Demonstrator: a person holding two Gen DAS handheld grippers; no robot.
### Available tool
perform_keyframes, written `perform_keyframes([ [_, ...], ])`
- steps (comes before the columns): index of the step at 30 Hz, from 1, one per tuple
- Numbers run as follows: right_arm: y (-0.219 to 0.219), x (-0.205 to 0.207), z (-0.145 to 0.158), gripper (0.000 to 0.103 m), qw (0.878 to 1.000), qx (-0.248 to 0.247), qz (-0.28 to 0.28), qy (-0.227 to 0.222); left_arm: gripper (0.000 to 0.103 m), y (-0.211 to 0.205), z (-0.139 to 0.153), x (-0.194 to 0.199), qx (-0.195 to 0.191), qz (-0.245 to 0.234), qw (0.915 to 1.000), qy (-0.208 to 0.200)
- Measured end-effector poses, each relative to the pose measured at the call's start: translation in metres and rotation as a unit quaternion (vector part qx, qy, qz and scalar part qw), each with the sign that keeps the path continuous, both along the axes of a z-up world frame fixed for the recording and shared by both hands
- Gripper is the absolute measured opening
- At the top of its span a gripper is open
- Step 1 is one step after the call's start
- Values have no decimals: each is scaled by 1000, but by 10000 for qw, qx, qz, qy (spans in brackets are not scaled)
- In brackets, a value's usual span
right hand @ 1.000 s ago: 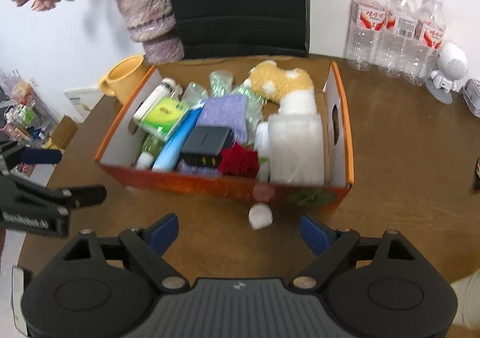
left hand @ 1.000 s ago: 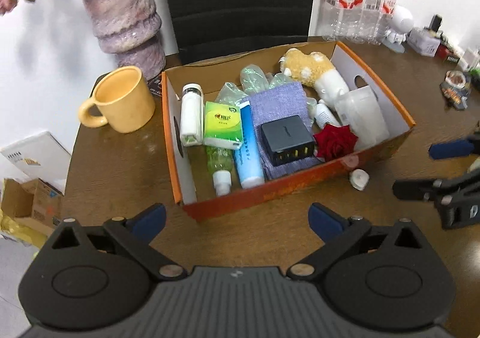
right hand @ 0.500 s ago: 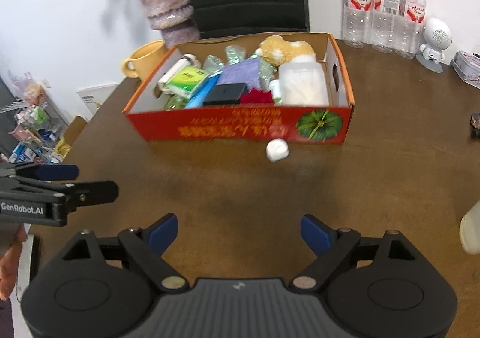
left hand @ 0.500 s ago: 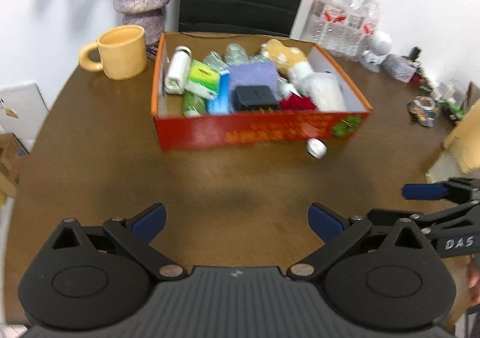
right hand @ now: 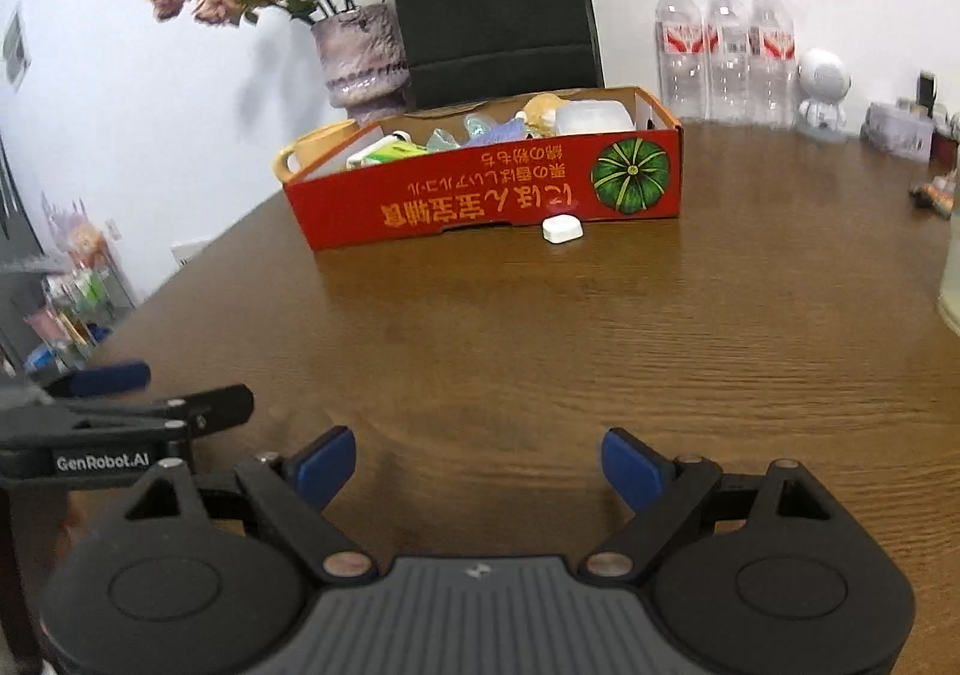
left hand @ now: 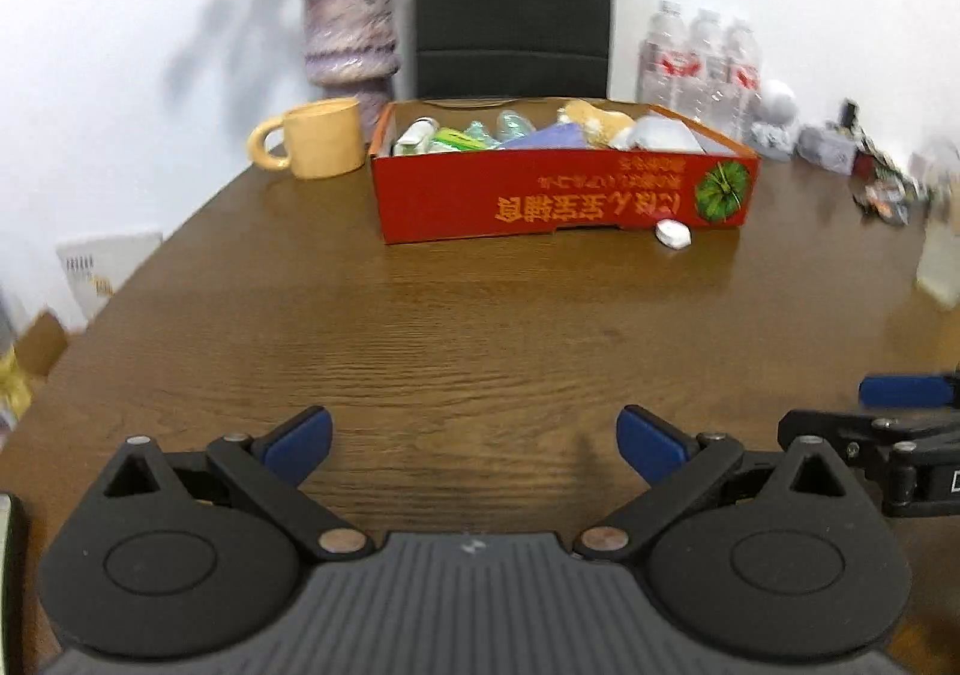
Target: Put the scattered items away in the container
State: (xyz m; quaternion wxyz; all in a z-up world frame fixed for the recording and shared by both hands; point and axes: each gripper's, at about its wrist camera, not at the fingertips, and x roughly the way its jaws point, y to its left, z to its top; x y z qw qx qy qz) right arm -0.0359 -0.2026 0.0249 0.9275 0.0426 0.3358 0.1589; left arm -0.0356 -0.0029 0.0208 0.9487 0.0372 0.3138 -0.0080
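A red cardboard box [left hand: 540, 201] [right hand: 480, 192] stands at the far side of the brown table, filled with toiletries, a purple cloth and a plush toy. A small white case [left hand: 673, 234] [right hand: 562, 228] lies on the table just in front of the box's front wall. My left gripper [left hand: 474, 444] is open and empty, low over the table's near part, far from the box. My right gripper [right hand: 479, 462] is open and empty too, beside the left one. Each gripper shows at the edge of the other's view.
A yellow mug [left hand: 318, 138] stands left of the box, a purple vase with flowers [left hand: 351, 39] behind it. Water bottles [right hand: 726, 51] and a white figurine [right hand: 823, 93] stand at the back right. A black chair [left hand: 513, 3] is behind the table. Small clutter [left hand: 882, 189] lies far right.
Both grippers have pulled back from over the box and dropped low toward the near part of the table. The box now appears far and side-on. Both stay open and empty.
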Motion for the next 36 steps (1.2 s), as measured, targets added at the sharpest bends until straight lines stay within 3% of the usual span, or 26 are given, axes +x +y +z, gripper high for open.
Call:
perform_keyframes([
  [5, 5, -1, -8, 89, 9999, -133, -69, -25, 103, 1, -10, 0, -145, 28, 9997, 172],
  [8, 6, 4, -11, 103, 9995, -243, -223, -30, 103, 2, -13, 4, -234, 45, 9996, 126],
  [13, 0, 19, -12, 103, 9985, -118, -539, 15, 103, 3, -20, 19, -214, 88, 9992, 327],
  [18, 4, 26, -17, 103, 9977, -321, -601, -20, 103, 2, -21, 25, -228, 63, 9992, 314],
  [23, 20, 28, -20, 103, 9948, -857, -541, -32, 103, 1, -22, 27, -250, 70, 9992, 300],
  [36, 22, 26, -21, 103, 9951, -832, -540, -45, 103, -1, -22, 28, -255, -35, 9992, 304],
])
